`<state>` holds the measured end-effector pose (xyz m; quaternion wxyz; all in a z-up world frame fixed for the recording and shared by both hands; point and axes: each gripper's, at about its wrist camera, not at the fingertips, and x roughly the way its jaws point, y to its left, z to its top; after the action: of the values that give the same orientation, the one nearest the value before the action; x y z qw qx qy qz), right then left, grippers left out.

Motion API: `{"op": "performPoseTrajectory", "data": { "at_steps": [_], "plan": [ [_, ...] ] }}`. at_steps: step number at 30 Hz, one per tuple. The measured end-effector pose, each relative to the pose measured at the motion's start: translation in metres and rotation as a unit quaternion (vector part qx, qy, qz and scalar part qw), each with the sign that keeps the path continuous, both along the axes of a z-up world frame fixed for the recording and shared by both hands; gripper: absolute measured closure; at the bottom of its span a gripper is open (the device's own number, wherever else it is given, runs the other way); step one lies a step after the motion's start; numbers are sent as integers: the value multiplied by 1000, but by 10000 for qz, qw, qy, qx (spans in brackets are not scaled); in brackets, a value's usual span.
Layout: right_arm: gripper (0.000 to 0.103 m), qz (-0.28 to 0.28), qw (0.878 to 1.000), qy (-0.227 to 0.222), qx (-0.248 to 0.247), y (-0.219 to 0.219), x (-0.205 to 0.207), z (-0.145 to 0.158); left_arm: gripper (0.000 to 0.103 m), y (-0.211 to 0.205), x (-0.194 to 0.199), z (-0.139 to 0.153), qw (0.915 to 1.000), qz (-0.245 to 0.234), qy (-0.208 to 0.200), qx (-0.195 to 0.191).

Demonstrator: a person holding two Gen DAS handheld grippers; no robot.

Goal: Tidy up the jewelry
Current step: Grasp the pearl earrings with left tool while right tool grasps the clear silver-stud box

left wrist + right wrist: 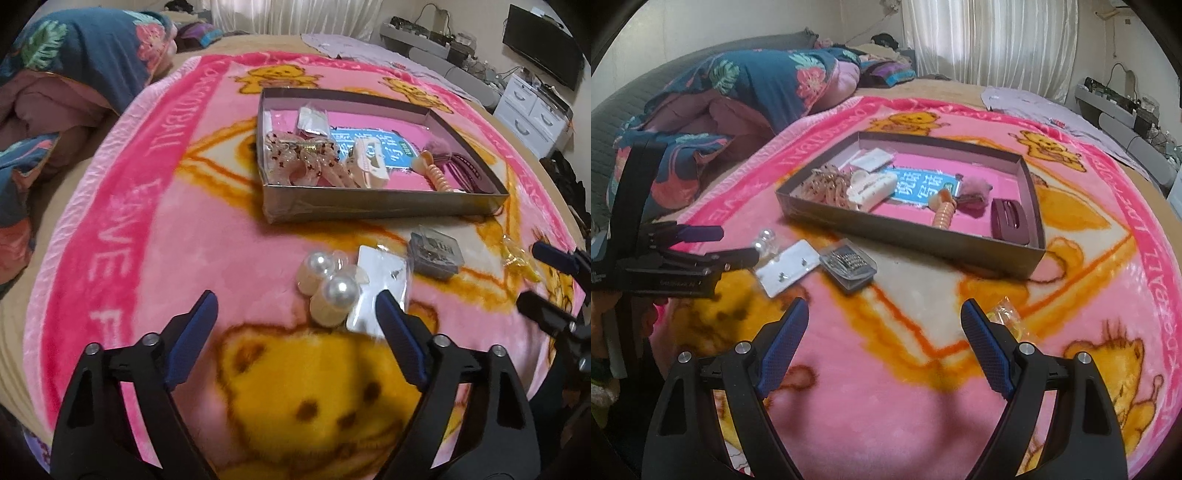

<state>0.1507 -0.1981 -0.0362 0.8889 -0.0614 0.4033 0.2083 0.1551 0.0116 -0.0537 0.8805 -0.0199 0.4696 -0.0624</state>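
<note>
A shallow grey cardboard box (369, 206) (916, 240) sits on the pink bear blanket and holds hair clips, a bow, a coiled hair tie and a card of earrings. In front of it lie a pearl hair clip (328, 288) (764, 240), a white earring card (380, 280) (788, 271), a small clear grey case (436, 254) (847, 267) and a yellow packet (517, 258) (1004, 314). My left gripper (295, 314) (738, 243) is open and empty, just short of the pearl clip. My right gripper (882, 325) (532, 273) is open and empty, its right finger beside the yellow packet.
The pink blanket (184, 258) covers a bed. A folded blue floral quilt (738, 96) lies at the far left. A lilac cloth (1052, 107) lies at the far right edge. White drawers (532, 110) and a screen (543, 44) stand beyond the bed.
</note>
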Motion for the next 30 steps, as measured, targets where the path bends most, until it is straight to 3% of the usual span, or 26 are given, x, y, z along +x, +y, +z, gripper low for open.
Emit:
{"op": "performPoseTrajectory", "data": {
  "at_steps": [6,13,14,16,20,22,26,30],
  "plan": [
    [19,107,9998,165,-81,11,19,-10,32,0,21,-11,9992,-57,280,-294],
    [21,406,9982,356,-270,37,46,-27,54,-2,25,-11,9983,-227,310,-429],
    [23,462,9976,407,-319,41,50,-31,56,-1,25,-10,9982,-230,305,-458],
    [37,550,9965,511,-360,46,56,-37,57,3,25,-8,9983,-196,259,-484],
    [48,678,9954,622,-259,51,64,-46,62,12,27,-4,9978,-99,227,-607],
    [66,799,9946,647,-125,53,63,-45,62,15,28,-5,9975,-68,235,-660],
    [66,781,9953,550,-144,54,56,-42,61,14,30,-10,9961,-140,357,-800],
    [66,508,9976,468,34,40,49,-33,62,7,31,-19,9972,-139,458,-574]
  ]
}}
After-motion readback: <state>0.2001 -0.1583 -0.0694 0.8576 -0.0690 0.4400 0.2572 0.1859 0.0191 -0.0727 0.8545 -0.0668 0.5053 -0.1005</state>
